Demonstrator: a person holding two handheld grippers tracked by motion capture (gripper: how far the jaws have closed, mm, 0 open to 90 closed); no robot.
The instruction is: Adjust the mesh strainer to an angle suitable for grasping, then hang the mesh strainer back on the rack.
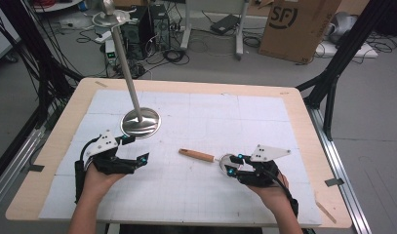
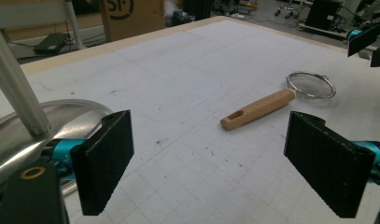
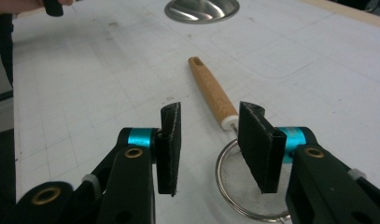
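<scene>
A small wooden-handled strainer (image 1: 206, 157) lay flat on the white worktop (image 1: 196, 195), its handle pointing toward the steel stand base (image 1: 140, 122); the right tongs (image 3: 208, 144) hung part-open over the handle's mesh end, best lowered squarely before closing, while the left tongs (image 2: 211, 163) waited wide open beside that base
</scene>
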